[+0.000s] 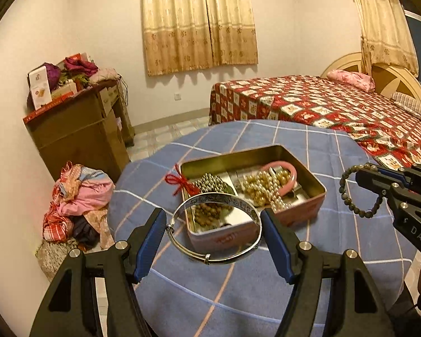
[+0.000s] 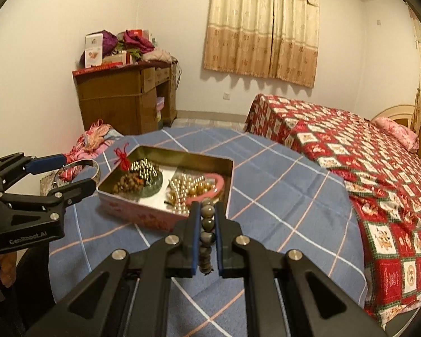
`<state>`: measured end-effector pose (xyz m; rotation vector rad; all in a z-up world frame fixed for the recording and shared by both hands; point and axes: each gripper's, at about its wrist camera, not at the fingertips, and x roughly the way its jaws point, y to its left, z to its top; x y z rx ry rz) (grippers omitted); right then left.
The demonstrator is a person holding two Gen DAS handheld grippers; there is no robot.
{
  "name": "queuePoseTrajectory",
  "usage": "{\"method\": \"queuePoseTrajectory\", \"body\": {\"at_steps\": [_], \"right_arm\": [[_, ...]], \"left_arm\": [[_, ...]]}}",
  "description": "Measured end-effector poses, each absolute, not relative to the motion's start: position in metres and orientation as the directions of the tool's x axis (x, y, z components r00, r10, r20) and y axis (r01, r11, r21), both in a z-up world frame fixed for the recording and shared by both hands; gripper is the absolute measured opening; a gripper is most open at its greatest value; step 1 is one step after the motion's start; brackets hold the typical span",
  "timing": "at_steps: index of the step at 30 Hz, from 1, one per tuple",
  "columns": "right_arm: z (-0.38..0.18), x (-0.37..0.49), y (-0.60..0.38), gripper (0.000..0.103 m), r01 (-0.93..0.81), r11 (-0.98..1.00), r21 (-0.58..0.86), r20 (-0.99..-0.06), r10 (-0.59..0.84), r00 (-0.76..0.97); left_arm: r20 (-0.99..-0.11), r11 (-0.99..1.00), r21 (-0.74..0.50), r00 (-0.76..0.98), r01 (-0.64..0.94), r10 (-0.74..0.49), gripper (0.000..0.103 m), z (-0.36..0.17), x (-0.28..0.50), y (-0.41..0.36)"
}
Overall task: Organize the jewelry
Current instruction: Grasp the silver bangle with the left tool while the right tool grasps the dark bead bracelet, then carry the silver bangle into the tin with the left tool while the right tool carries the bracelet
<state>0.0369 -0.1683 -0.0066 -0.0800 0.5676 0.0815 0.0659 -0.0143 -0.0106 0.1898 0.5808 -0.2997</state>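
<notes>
While the left gripper [image 1: 214, 234] grasps a silver bangle [image 1: 214, 229] before the pink tin [image 1: 317, 189], the right gripper [image 2: 206, 219], at three o'clock, pinches a dark bead bracelet [image 2: 206, 224].

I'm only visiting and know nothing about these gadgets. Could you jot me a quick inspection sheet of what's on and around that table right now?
Surface: round table under a blue checked cloth.
Job's things: open tin holding gold beads, a pink bangle and brown beads; a red tassel hangs over its rim.
Clutter: nothing seen on the cloth besides the tin.
Grippers: left gripper grips a silver bangle across its width; right gripper is closed on a dark bead bracelet.
Cables: nothing seen.
Surroundings: bed, curtains, wooden desk piled with things, clothes heap on the floor.
</notes>
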Motion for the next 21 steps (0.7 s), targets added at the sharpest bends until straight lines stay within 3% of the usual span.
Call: {"method": "queuePoseTrajectory", "body": {"at_steps": [21], "right_arm": [[0.015,0.045,-0.169,0.011,-0.079,0.995,-0.065,-0.454,0.041,0.890]], "left_arm": [[-0.493,0.944,0.135,0.847,0.300,-0.199,0.070,0.011,0.079,-0.021]]}}
